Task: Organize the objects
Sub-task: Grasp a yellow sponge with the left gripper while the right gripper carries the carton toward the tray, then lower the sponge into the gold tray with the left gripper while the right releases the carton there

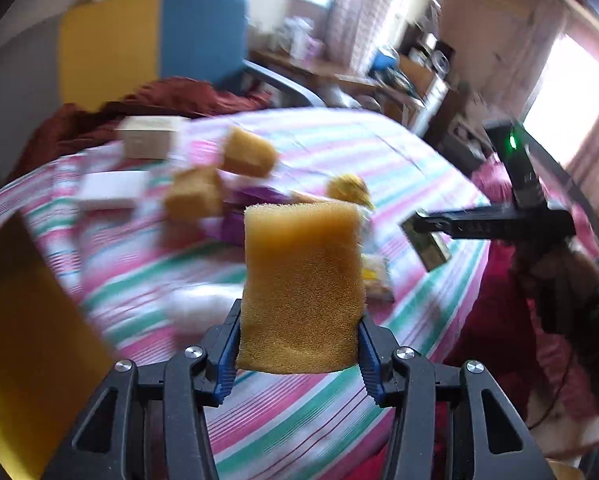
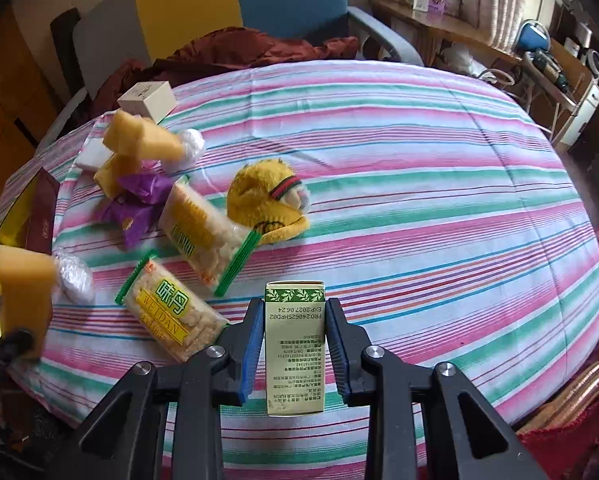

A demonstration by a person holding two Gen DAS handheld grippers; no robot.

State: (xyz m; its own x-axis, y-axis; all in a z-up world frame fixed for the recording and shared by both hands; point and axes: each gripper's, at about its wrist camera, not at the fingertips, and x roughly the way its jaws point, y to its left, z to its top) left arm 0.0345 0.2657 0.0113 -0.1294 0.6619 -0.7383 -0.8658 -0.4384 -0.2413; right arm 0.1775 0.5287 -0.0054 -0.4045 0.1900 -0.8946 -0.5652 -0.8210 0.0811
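Yellow foam fills the left gripper [image 1: 299,344]: its jaws pinch the lower part of a sponge [image 1: 301,288], which stands tall above them, clear of the surface [image 1: 399,152]. The right gripper [image 2: 293,344] has its jaws closed on a green-printed box [image 2: 295,344], also lifted.

The sponge is soft and held low, so I judge it could bend or squirm out in a quick swing; the left view is blurred. The box is stiff and gripped across its narrow sides, and may pivot if tilted.

Close below the box lie two snack packs [image 2: 171,316], a plush toy [image 2: 267,204], a purple wrapper [image 2: 139,200] and more sponges [image 2: 147,140]; a low pass could sweep them. The right half of the striped cloth is bare, offering room. The near edge sits just under both grippers, so a dropped item might fall off.
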